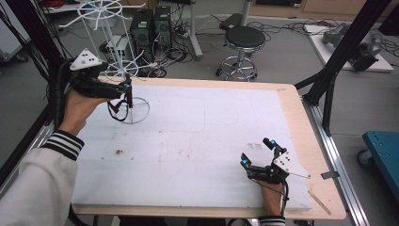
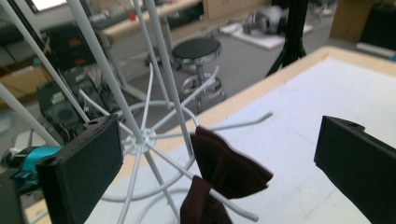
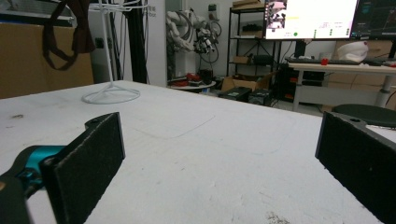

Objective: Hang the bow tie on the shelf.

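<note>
bow tie hung on the rack, left gripper let go

the left gripper (image 1: 123, 90) is raised beside the white wire rack (image 1: 123, 70), and in the left gripper view its two black jaws stand wide apart with nothing clamped between them. just past them the dark red bow tie (image 2: 229, 170) rests over one of the rack's thin arms, close to the rack's upright rod, touching the wire and clear of both pads. in the high view its dark strap (image 1: 117, 107) loops down beside the rod, above the rack's ring-shaped foot.

judging from this, the hanging looks done: the bow tie sits on the rack by its own weight and the jaws have already released it. what seems left is only to draw the left gripper away from the rack without snagging the wire arms or the strap.

the right gripper (image 1: 258, 153) lies low on the white table top (image 1: 197, 141), well apart from the rack, toward the near corner on the opposite side. its jaws are also spread and hold nothing. in the right gripper view the rack stands far off across the table with the bow tie hanging high on it. no other item waits near the rack.
</note>
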A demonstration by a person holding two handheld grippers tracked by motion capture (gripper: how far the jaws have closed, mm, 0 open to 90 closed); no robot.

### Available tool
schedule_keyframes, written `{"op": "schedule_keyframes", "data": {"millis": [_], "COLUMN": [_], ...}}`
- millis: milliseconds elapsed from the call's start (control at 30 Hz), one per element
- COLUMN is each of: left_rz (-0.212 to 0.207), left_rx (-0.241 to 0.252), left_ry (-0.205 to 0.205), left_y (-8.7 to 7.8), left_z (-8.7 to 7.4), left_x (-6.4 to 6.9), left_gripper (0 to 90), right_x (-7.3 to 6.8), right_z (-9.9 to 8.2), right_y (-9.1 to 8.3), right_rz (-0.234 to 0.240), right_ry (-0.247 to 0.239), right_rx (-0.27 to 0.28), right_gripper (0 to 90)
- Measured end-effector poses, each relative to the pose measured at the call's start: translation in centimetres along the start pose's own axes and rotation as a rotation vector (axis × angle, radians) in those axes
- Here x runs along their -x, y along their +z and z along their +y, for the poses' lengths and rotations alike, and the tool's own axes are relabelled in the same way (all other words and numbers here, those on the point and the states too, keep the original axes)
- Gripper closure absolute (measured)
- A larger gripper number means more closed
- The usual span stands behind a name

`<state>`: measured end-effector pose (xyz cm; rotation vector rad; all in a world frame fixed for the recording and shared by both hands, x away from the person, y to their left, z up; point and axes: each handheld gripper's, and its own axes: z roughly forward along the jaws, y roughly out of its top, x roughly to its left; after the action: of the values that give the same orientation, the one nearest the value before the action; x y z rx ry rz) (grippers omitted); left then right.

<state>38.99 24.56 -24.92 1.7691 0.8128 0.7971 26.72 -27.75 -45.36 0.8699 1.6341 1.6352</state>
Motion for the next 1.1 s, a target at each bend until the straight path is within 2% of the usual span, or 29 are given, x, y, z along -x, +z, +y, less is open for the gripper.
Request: {"op": "schedule_keyframes", "data": {"millis": [33, 167, 200, 267, 333, 433, 500, 567, 700, 767, 900, 967, 1100], "left_rz": [-0.004, -0.014, -0.017, -0.029, -0.071, -0.085, -0.094, -0.096, -0.118, -0.128, -0.119, -0.131, -0.120], "left_rx": [0.022, 0.044, 0.056, 0.095, 0.176, 0.229, 0.246, 0.251, 0.267, 0.266, 0.274, 0.287, 0.283], "left_ry": [-0.011, -0.006, 0.004, -0.003, -0.018, -0.004, -0.006, 0.013, 0.024, 0.010, 0.000, -0.019, -0.050], "left_y": [-0.1, -1.3, -1.7, -3.0, -4.5, -6.5, -7.5, -8.0, -8.3, -8.0, -7.5, -7.2, -6.8], "left_z": [-0.1, -0.9, -1.2, -1.9, -3.1, -5.2, -6.5, -7.7, -10.0, -11.3, -13.8, -15.2, -18.1], "left_x": [0.1, 0.7, 0.9, 1.3, 1.8, 2.6, 3.1, 3.5, 4.3, 4.4, 4.7, 4.9, 5.4], "left_gripper": [1.7, 1.7, 1.7, 1.7, 1.7, 1.7, 1.7, 1.7, 1.7, 1.7, 1.7, 1.7, 1.7], "right_x": [0.0, 0.0, 0.0, 0.0, -0.1, -0.2, -0.2, -0.2, -0.2, -0.2, -0.4, -0.4, -0.4], "right_z": [0.0, 0.0, 0.0, 0.0, 0.0, 0.0, 0.0, 0.0, 0.0, 0.0, 0.0, 0.0, -0.1], "right_y": [0.0, 0.0, 0.0, 0.0, 0.0, -0.1, -0.1, -0.2, -0.1, -0.1, -0.2, -0.2, -0.2], "right_rz": [0.000, 0.000, -0.002, -0.002, -0.011, -0.016, -0.019, -0.021, -0.024, -0.024, -0.023, -0.021, -0.026], "right_ry": [-0.002, -0.001, 0.004, 0.001, -0.009, -0.015, -0.002, -0.003, -0.016, -0.014, -0.011, -0.013, -0.023], "right_rx": [-0.001, -0.001, -0.002, 0.000, 0.000, 0.007, 0.006, 0.007, 0.011, 0.011, 0.005, 0.004, 0.008], "right_gripper": [0.6, 0.6, 0.6, 0.6, 0.6, 0.6, 0.6, 0.6, 0.6, 0.6, 0.6, 0.6, 0.6]}}
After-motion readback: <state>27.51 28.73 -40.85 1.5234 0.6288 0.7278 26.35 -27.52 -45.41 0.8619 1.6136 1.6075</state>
